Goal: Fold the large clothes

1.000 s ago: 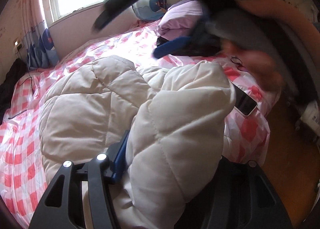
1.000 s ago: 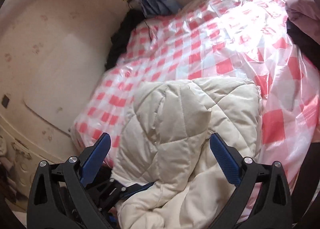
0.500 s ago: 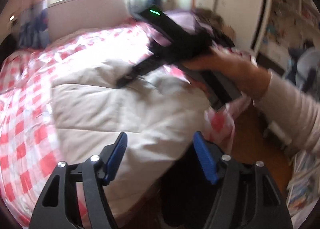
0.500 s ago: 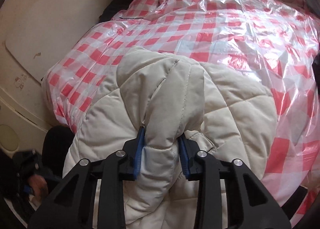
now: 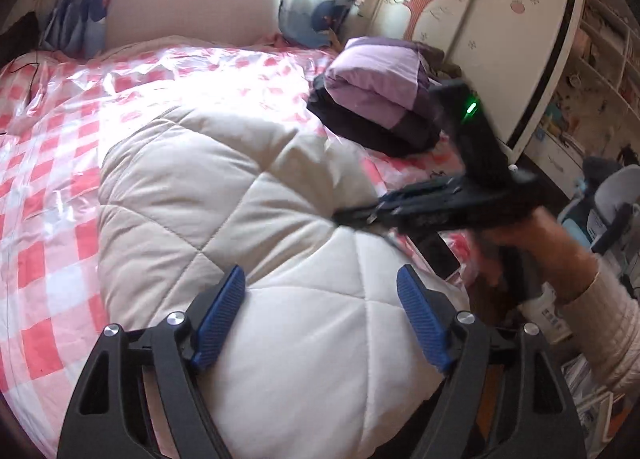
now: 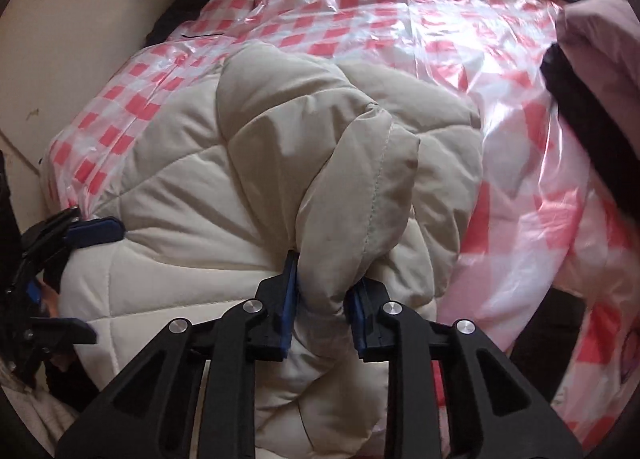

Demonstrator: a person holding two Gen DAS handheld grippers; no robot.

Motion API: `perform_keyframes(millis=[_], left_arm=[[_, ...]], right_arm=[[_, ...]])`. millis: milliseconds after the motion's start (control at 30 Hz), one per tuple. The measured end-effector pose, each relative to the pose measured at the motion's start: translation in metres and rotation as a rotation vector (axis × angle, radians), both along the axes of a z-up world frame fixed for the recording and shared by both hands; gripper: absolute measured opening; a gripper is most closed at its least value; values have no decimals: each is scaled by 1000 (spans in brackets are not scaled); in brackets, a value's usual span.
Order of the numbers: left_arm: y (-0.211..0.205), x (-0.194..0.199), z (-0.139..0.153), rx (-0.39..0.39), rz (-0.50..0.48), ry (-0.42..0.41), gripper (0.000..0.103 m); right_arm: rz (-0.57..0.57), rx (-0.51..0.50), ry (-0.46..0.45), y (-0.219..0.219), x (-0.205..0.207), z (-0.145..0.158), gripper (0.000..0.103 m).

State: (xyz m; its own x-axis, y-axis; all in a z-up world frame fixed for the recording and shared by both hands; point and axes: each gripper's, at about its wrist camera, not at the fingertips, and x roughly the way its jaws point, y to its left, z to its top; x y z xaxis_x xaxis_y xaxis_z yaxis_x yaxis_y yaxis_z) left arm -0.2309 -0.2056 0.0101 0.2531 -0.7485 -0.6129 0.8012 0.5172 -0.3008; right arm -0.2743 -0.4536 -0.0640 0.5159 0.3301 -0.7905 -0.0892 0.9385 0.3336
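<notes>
A cream quilted padded coat (image 5: 224, 195) lies bunched on a bed under a pink checked plastic sheet (image 5: 48, 187). My left gripper (image 5: 320, 299) is open, its blue pads just over the coat's near edge, holding nothing. My right gripper (image 6: 322, 291) is shut on a thick fold of the coat (image 6: 352, 195) and lifts it into a ridge. The right gripper also shows in the left wrist view (image 5: 440, 203), at the coat's right edge. The left gripper shows at the left of the right wrist view (image 6: 76, 239).
A folded purple quilt on dark clothes (image 5: 380, 99) lies at the bed's far right. A phone (image 5: 438, 255) lies at the bed's right edge. A white wardrobe (image 5: 500, 27) and cluttered shelves stand to the right. Dark clothes (image 6: 188, 7) lie at the far corner by the wall.
My left gripper has let go of the coat and opened. My right gripper has closed on a fold of the coat and pulled it up and towards me.
</notes>
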Motion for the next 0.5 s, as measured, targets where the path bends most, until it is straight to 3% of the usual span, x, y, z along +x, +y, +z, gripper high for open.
perform_keyframes(millis=[133, 167, 267, 333, 500], left_arm=[[36, 17, 20, -59, 108, 66, 78], [47, 20, 16, -71, 163, 87, 88], [90, 57, -5, -124, 288, 270, 91], [102, 78, -28, -158, 288, 414, 91], [93, 97, -65, -190, 204, 616, 92]], right_arm=[[-84, -12, -50, -3, -13, 3, 24], [-104, -17, -60, -3, -16, 2, 25], [-174, 12, -93, -7, -24, -8, 30], [-214, 40, -113, -10, -28, -14, 32], [-249, 101, -126, -18, -34, -18, 34]])
